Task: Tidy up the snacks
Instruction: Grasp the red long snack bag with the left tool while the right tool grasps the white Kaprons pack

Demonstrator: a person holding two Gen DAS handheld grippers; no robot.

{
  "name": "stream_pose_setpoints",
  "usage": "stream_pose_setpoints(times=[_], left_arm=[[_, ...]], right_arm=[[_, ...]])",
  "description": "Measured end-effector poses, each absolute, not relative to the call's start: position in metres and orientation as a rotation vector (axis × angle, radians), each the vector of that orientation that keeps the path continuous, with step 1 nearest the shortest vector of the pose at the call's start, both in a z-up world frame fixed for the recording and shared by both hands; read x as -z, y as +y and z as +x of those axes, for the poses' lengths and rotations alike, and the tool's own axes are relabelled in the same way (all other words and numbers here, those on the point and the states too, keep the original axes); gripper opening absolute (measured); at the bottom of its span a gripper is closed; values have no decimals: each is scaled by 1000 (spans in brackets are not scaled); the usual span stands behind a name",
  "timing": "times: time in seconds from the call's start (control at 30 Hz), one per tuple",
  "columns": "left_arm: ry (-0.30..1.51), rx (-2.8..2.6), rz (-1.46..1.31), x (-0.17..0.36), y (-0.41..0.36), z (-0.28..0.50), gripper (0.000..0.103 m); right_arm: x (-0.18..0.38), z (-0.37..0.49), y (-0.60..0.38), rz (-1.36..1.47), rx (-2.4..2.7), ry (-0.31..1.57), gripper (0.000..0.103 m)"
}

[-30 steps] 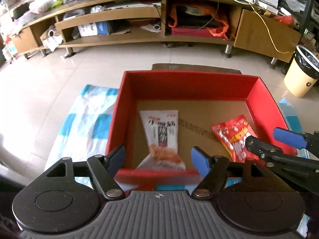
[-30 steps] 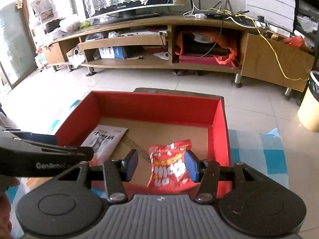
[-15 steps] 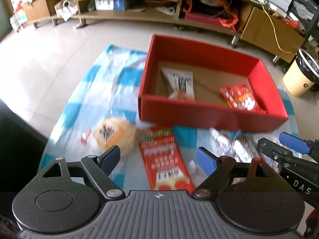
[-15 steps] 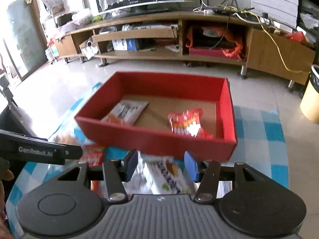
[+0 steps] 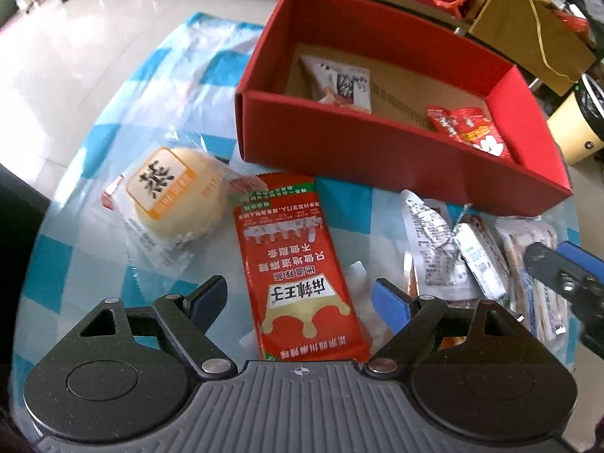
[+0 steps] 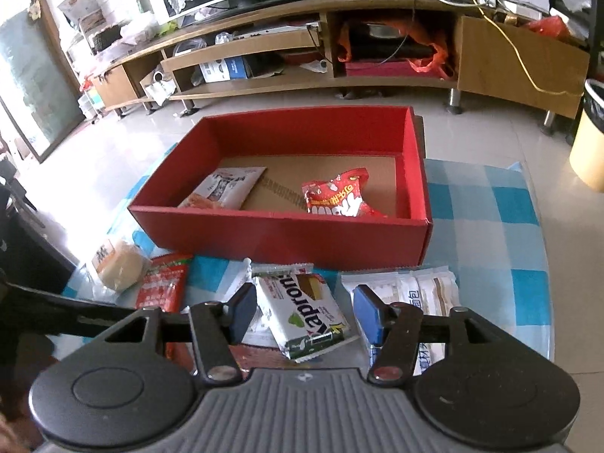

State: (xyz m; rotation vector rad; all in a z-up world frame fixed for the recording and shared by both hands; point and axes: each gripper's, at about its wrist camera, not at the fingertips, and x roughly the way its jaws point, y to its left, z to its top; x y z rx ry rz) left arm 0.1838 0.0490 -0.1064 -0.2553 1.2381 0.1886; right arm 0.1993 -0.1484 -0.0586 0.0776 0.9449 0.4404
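Left gripper [image 5: 300, 300]: my jaws stand wide and hold nothing; the long red sachet [image 5: 298, 264] lies on the cloth between the blue pads [image 5: 390, 304], and I cannot tell if they touch it.
Right gripper [image 6: 302, 311]: my jaws are opening, midway apart, gripping nothing; the green-and-white wafer pack [image 6: 305, 313] lies tilted on the pile between them.
Loose snacks, left: a round bun in clear wrap [image 5: 173, 196] lies just beside the sachet's far end.
Loose snacks, right: a heap of pale wrapped bars [image 5: 468, 256] sits near the box's front wall, with two flat white packets [image 6: 422, 290] at its outer side.
Tablecloth [image 6: 487, 204]: blue-and-white check, under everything.
Red box [image 6: 287, 238]: open-topped, beyond the loose snacks, cardboard floor showing.
Inside the box: a white snack packet [image 6: 226, 187] on its left, a red crinkled bag [image 6: 339, 196] on its right, well apart.
Beyond: a long wooden TV cabinet [image 6: 521, 60] across the tiled floor.
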Motion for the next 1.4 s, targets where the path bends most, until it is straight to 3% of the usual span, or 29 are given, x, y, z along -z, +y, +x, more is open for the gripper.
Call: stream_pose_setpoints(times=[0.17, 0.27, 0.47, 0.8, 0.93, 1.13, 1.27, 1.3, 1.4], left_arm=[[1265, -215, -308, 120, 53, 193, 86], [1259, -211, -281, 117, 51, 193, 70], [1268, -171, -295, 114, 57, 181, 65], [1289, -141, -288, 109, 62, 158, 64], [1277, -144, -262, 107, 62, 156, 66], [1283, -151, -268, 112, 63, 166, 71], [1277, -143, -243, 114, 60, 168, 74], [1277, -144, -235, 115, 59, 169, 74], [1278, -147, -218, 115, 57, 169, 70]], right_arm=[[66, 210, -148, 110, -451, 975, 53], [77, 218, -144, 104, -459, 1013, 53], [96, 233, -141, 123, -483, 1061, 56], [97, 211, -130, 132, -586, 1122, 56], [89, 205, -124, 77, -534, 1094, 56], [97, 235, -138, 282, -460, 1124, 56], [107, 242, -123, 192, -439, 1119, 61], [108, 242, -120, 172, -443, 1119, 61], [111, 235, -118, 156, -480, 1141, 38]])
